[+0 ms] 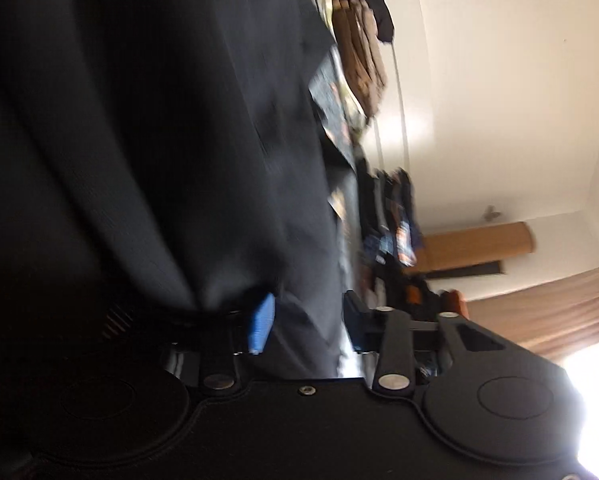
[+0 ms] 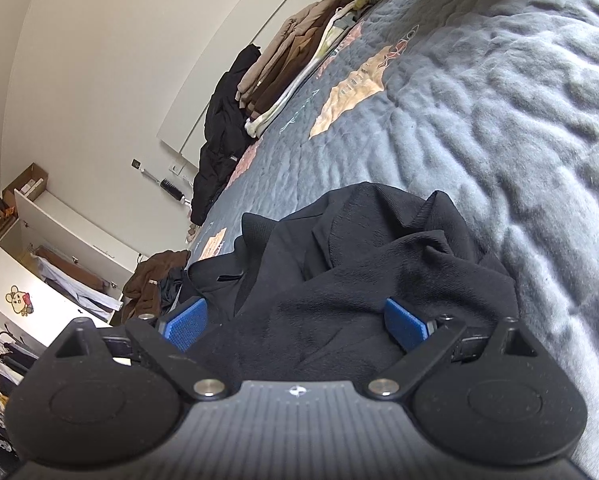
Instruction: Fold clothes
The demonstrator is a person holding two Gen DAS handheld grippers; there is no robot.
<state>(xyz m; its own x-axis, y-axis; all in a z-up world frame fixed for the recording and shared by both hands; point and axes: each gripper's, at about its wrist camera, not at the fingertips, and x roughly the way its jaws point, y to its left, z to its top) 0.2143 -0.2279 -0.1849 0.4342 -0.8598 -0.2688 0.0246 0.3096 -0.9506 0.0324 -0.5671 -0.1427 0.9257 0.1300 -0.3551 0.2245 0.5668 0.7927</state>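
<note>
Two tools: one in each of the person's hands, both at a black garment [image 2: 363, 264] on the bed [image 2: 499, 100].
Garment: bunched in loose folds on the grey quilt, near the bed's edge; nothing is laid flat yet.
Left tool [image 1: 309, 326]: its jaws stand partly closed with dark cloth draped between them; one blue pad [image 1: 261, 330] touches the cloth, but the blurred view does not show whether both pads press on it.
Right tool [image 2: 297, 324]: jaws spread wide, cloth lying between the blue pads, not gripped.
Step in hand: picking up the garment, I judge, to lift and spread it out.
Next move: the right tool needs to close on an edge, well apart from the left's hold.
Elsewhere: piled clothes [image 2: 287, 68] along the far side of the bed.
</note>
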